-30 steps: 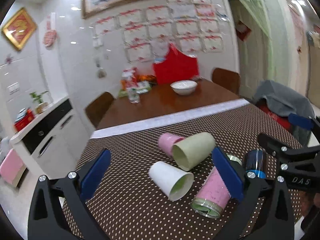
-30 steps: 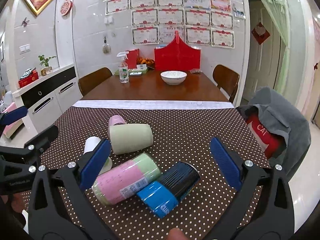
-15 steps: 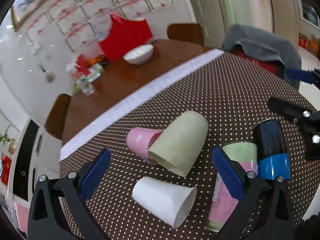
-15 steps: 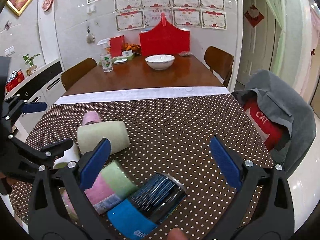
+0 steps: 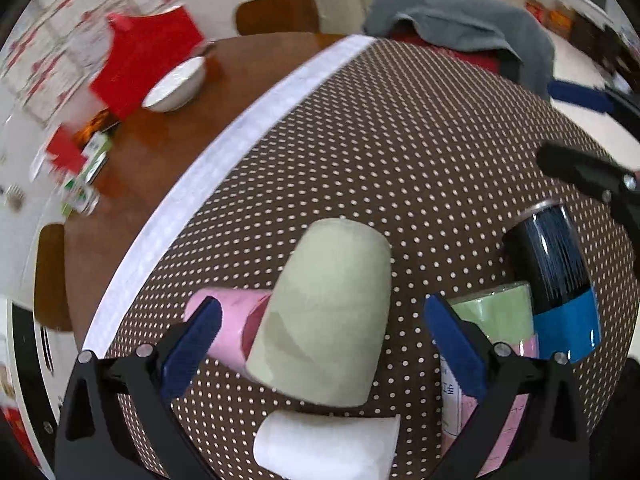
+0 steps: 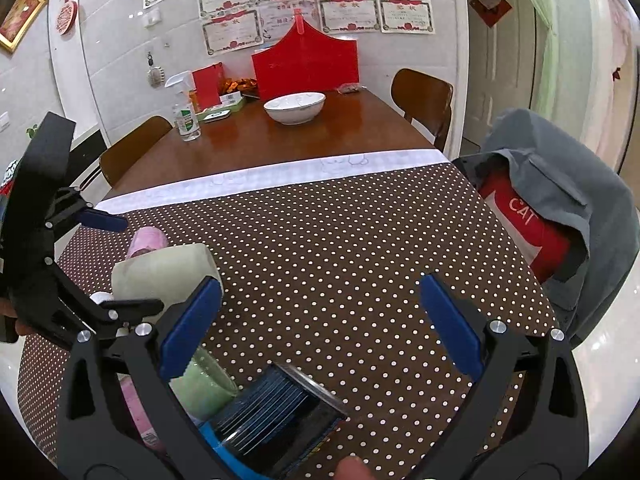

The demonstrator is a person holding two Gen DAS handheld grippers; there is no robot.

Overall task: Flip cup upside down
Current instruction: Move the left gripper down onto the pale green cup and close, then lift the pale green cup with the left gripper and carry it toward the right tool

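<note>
Several cups lie on their sides on the brown dotted tablecloth (image 5: 400,160). A pale green cup (image 5: 328,316) lies between the open fingers of my left gripper (image 5: 324,336), which hovers over it. A pink cup (image 5: 236,324) lies beside it at the left, a white cup (image 5: 328,446) below it. A pink-and-green cup (image 5: 500,316) and a black-and-blue cup (image 5: 556,280) lie at the right. My right gripper (image 6: 320,320) is open and empty above the black-and-blue cup (image 6: 276,416). The pale green cup (image 6: 164,272) shows at its left.
Beyond the cloth's white edge (image 6: 280,172) the wooden table (image 6: 280,140) holds a white bowl (image 6: 295,107), a spray bottle (image 6: 185,114) and a red board (image 6: 306,58). A chair with a grey jacket (image 6: 560,200) stands at the right.
My left gripper has tilted down and moved in over the pale green cup, which now lies between its fingers. My right gripper has dropped lower over the black-and-blue cup.
</note>
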